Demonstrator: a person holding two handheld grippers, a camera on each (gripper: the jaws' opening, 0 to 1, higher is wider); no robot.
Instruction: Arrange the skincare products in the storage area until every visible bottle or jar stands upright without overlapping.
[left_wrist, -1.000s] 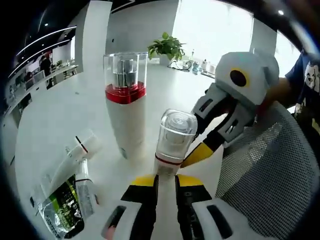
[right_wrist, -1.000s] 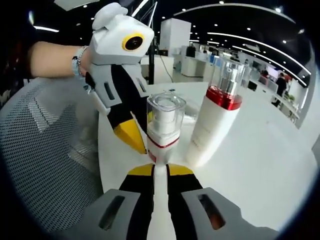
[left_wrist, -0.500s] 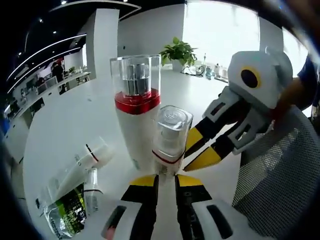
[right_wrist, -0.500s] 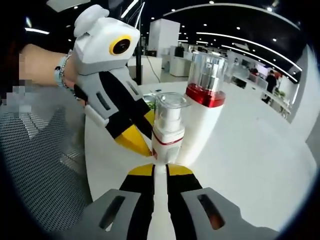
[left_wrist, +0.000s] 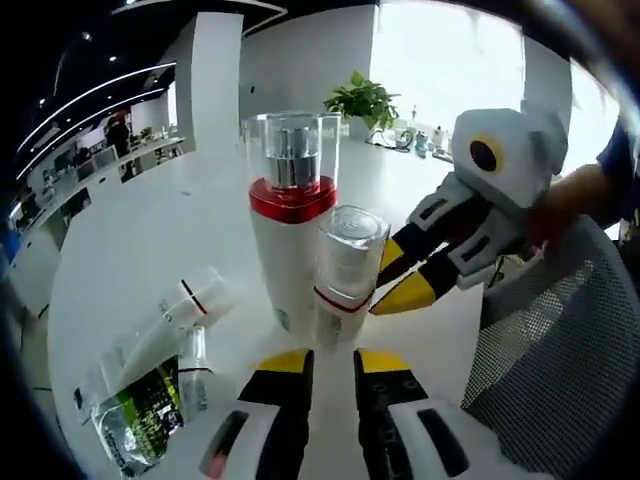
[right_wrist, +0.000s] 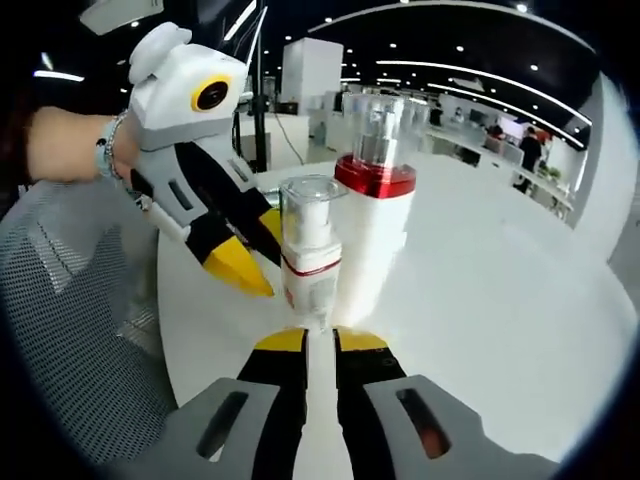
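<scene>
Left gripper (left_wrist: 333, 360): jaws a little spread, pinching nothing, the foot of the small clear-capped bottle (left_wrist: 345, 275) just beyond the tips. Right gripper (left_wrist: 398, 277): jaws also slightly parted, tips close against that bottle's right side; touching or not, cannot tell. Changed over the last second: small bottle, then standing apart from the tall red-banded pump bottle (left_wrist: 292, 225), now upright just beside it on the white table (left_wrist: 150, 220), contact between the two not clear. Likely meaning for the task: this bottle as good as placed, release and pull-back next, with care not to knock either one. Count: two grippers; two bottles standing; three things lying at the near left, namely one white tube (left_wrist: 180, 312), one small clear vial (left_wrist: 196, 375) and one green packet (left_wrist: 135, 415). Tube and vial probably left to stand up.
</scene>
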